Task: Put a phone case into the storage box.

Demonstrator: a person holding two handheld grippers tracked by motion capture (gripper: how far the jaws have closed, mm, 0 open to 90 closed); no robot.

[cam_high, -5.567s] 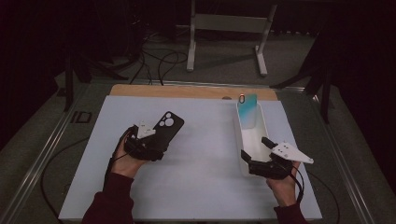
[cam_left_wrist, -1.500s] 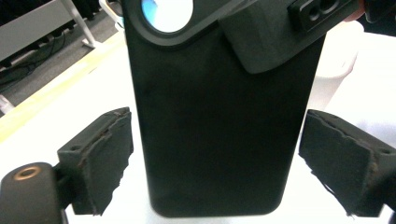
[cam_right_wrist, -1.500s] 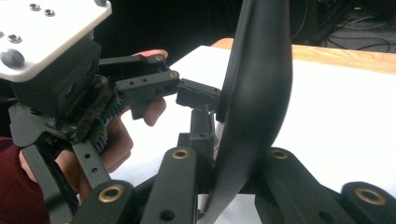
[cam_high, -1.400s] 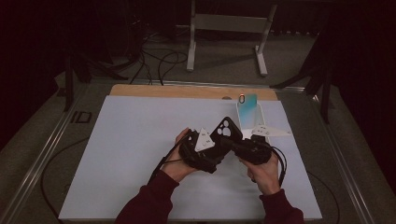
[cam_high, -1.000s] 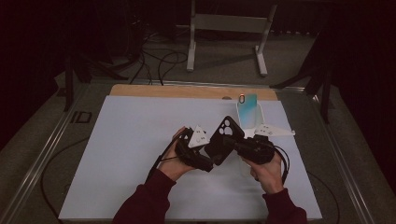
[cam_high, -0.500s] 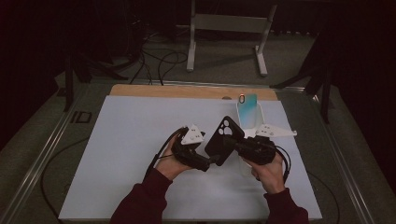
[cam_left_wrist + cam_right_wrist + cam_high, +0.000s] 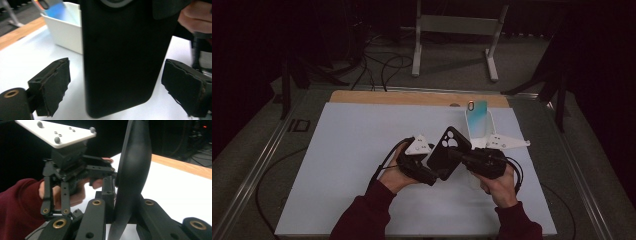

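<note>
Evidently a handover is under way near the table's middle. High view: both grippers meet over the white mat, the left gripper just left of a black phone case, the right gripper just right of it. The case stands tilted, camera cutout at its far end. Behind, toward the far right, a white tray holds a blue-green phone leaning up. Seconds ago the left gripper had the case at the mat's left and the right one sat at the tray; they have since come together.

Left gripper view: the case hangs between the two black pads, which stand well apart with mat showing on both sides, so this gripper has let go. Tray corner beyond, far left.

Right gripper view: the case's edge rises from between this gripper's jaws, which are clamped on its lower end. The left gripper and hand sit just beyond.

Judgement: the case has passed to the right gripper; likely bound for the phone.
</note>
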